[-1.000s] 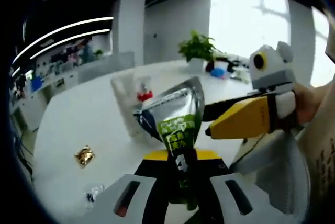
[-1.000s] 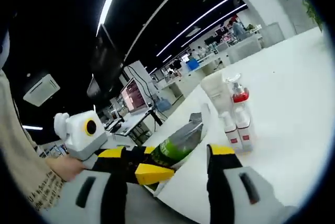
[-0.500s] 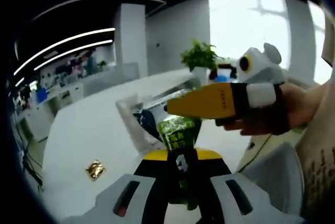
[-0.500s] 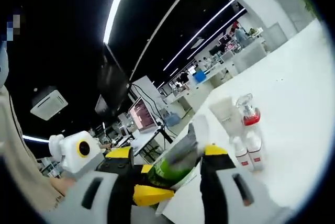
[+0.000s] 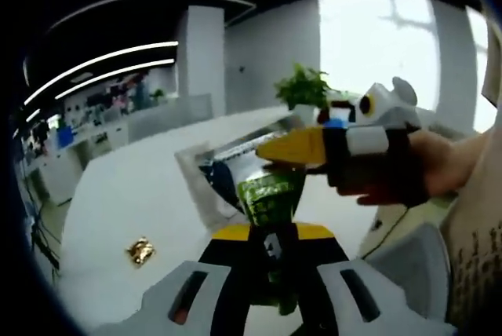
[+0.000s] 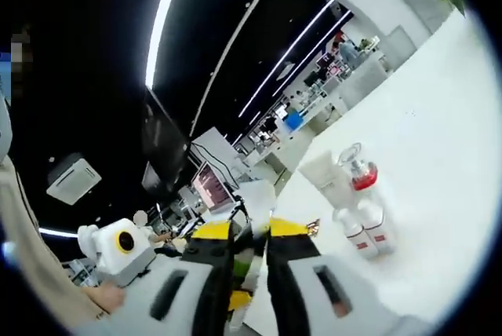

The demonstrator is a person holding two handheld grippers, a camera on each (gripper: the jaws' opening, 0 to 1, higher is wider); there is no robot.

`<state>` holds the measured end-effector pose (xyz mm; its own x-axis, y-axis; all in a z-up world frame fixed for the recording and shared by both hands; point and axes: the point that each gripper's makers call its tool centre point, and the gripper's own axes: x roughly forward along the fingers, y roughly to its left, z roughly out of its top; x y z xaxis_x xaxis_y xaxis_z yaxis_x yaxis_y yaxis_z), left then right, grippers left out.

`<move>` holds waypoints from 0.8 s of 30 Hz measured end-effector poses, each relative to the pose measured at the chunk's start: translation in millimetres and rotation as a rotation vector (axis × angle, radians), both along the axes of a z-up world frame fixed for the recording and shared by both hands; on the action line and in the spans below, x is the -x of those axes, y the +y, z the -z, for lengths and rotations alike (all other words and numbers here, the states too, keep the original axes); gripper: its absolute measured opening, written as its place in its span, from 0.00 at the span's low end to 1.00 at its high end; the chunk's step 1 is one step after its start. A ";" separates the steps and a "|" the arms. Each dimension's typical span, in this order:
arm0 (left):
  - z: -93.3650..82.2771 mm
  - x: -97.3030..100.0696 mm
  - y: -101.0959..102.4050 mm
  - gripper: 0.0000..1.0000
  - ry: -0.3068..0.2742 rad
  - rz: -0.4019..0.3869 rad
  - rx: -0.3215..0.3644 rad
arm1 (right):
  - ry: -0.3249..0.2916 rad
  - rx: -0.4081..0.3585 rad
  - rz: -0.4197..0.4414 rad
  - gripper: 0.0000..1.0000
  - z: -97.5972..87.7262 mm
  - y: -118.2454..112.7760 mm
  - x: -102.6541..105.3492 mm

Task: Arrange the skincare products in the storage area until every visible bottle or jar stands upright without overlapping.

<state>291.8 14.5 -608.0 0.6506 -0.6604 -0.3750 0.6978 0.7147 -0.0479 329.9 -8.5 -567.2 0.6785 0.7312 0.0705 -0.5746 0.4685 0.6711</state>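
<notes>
Two small bottles (image 6: 367, 233) on white table (image 6: 439, 155)

Green-and-silver pouch (image 5: 271, 195), yellow-tipped claw (image 5: 267, 235), red-capped bottles (image 6: 362, 218).

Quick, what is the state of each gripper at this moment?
Left gripper: shut on the green packet.
Right gripper: jaws nearly together, pinching the top edge of the same green packet, as the left gripper view shows.
</notes>
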 end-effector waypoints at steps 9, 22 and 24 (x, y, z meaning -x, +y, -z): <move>1.2 4.2 2.0 0.40 0.020 0.055 -0.001 | -0.018 0.014 -0.055 0.03 -4.5 2.8 3.7; -26.5 -7.5 20.6 0.61 0.121 0.055 0.269 | 0.002 -0.146 -0.208 0.02 -29.9 -0.2 24.2; -35.1 -6.1 18.8 0.62 0.173 0.079 0.391 | -0.002 -0.221 -0.252 0.02 -43.7 0.1 28.8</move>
